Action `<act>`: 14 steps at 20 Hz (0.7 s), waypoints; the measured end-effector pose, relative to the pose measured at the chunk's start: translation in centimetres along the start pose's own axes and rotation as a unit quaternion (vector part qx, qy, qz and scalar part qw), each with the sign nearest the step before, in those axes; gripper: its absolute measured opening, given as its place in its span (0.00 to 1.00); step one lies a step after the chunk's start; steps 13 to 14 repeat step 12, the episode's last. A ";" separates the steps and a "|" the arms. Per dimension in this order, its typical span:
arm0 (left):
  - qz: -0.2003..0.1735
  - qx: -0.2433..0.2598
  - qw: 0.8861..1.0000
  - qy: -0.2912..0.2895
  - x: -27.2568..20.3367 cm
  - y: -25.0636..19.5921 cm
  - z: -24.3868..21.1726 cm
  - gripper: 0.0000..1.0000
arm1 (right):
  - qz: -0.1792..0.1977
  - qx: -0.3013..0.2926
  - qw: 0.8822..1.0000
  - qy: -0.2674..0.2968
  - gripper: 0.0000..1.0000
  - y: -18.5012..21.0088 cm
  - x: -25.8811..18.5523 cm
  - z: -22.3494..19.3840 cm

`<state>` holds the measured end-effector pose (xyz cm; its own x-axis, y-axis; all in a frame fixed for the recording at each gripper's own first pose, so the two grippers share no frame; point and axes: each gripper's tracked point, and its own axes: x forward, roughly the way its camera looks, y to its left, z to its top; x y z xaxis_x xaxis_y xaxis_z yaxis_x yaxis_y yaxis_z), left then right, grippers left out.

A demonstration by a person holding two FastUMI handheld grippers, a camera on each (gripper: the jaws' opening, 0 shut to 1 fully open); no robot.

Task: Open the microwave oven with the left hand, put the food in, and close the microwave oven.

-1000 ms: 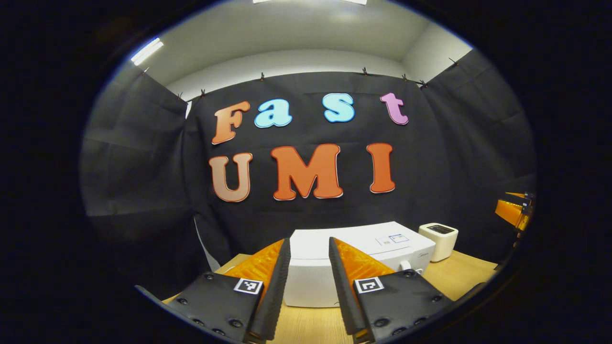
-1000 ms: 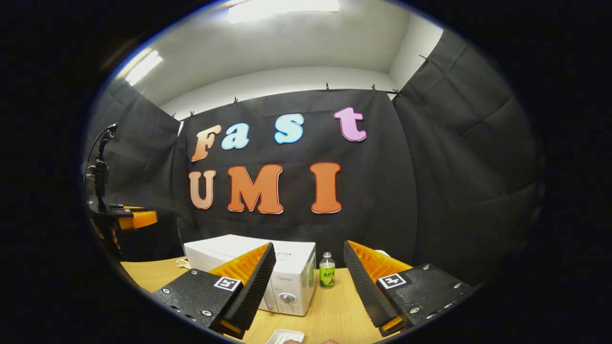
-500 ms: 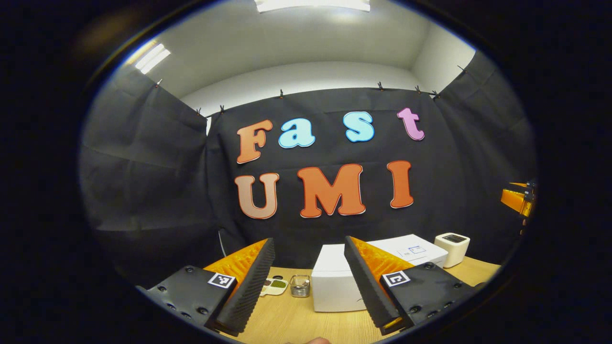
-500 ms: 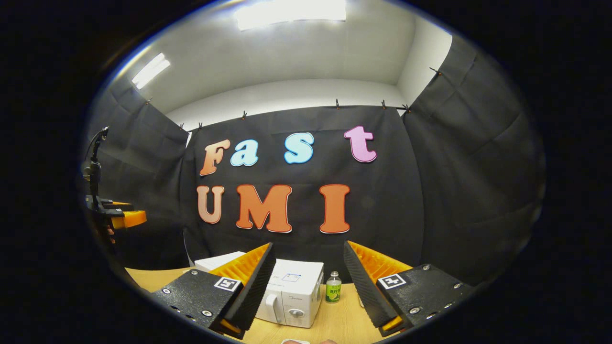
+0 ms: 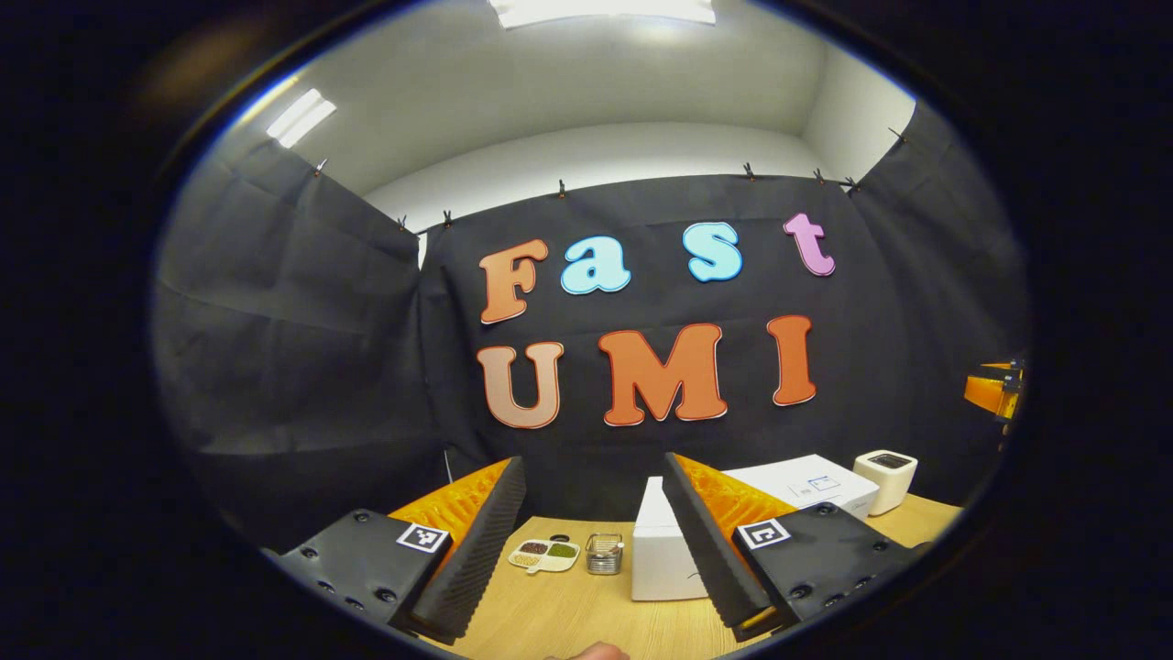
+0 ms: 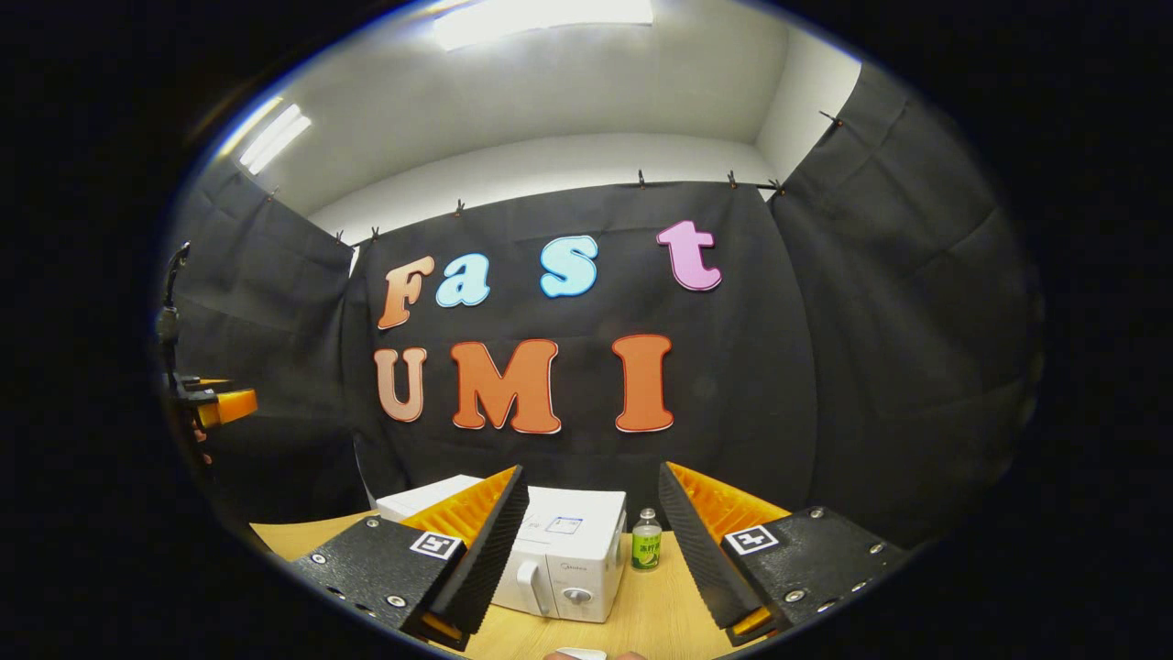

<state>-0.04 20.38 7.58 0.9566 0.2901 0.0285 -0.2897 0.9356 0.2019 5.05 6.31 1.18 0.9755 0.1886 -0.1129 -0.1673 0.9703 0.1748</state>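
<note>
Starting out: microwave oven (image 6: 559, 559) door shut, nothing done yet.
Left tongs (image 5: 596, 550) and right tongs (image 6: 591, 550) both wide, empty, held above desk (image 5: 568, 614); food not identifiable.

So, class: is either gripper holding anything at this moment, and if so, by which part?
Nothing is held. The left gripper and the right gripper both stand open and empty, short of the microwave oven.

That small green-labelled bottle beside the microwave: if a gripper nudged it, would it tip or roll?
The bottle stands upright, narrow and tall for its base, so a high nudge would probably tip it. Its round body would then likely roll across the smooth table. Its weight cannot be judged.
</note>
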 end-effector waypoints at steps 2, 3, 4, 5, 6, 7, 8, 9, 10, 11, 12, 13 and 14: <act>0.000 0.004 1.000 -0.001 0.1 -0.2 0.1 0.94 | -0.002 -0.010 1.000 -0.009 0.89 0.0 0.1 0.5; 0.000 0.004 1.000 -0.001 0.1 -0.3 0.0 0.98 | -0.004 -0.013 1.000 -0.011 0.89 0.0 0.2 0.5; -0.001 0.004 1.000 0.002 0.1 -0.2 -0.2 1.00 | -0.006 -0.012 1.000 -0.008 0.89 0.0 0.2 0.4; 0.000 0.003 1.000 0.003 0.2 -0.1 -0.3 0.98 | -0.002 -0.009 1.000 -0.006 0.89 0.3 0.2 0.4; -0.001 0.002 1.000 0.006 0.3 -0.1 -0.5 0.98 | 0.003 -0.004 1.000 -0.004 0.89 0.7 0.2 0.4; -0.001 0.001 1.000 0.009 0.5 0.0 -0.7 0.98 | 0.007 0.000 1.000 -0.003 0.89 0.7 0.3 0.4; 0.000 0.001 1.000 0.012 0.6 0.1 -0.9 0.98 | 0.009 0.002 1.000 -0.003 0.89 0.7 0.3 0.4; 0.000 0.001 1.000 0.013 0.6 0.1 -1.1 0.98 | 0.008 0.003 1.000 -0.004 0.89 0.6 0.4 0.4; 0.000 0.000 1.000 0.012 0.6 0.1 -1.2 0.94 | 0.006 0.000 1.000 -0.005 0.89 0.5 0.3 0.5; -0.002 -0.002 1.000 0.009 0.5 0.0 -1.1 0.94 | 0.003 -0.002 1.000 -0.005 0.89 0.2 0.3 0.4; -0.006 -0.003 1.000 0.008 0.5 0.0 -1.2 0.98 | 0.003 -0.005 1.000 -0.006 0.89 0.2 0.3 0.4; -0.006 -0.003 1.000 0.008 0.5 0.0 -1.2 0.98 | 0.003 -0.005 1.000 -0.006 0.89 0.2 0.3 0.4; -0.006 -0.003 1.000 0.008 0.5 0.0 -1.2 0.98 | 0.003 -0.005 1.000 -0.006 0.89 0.2 0.3 0.4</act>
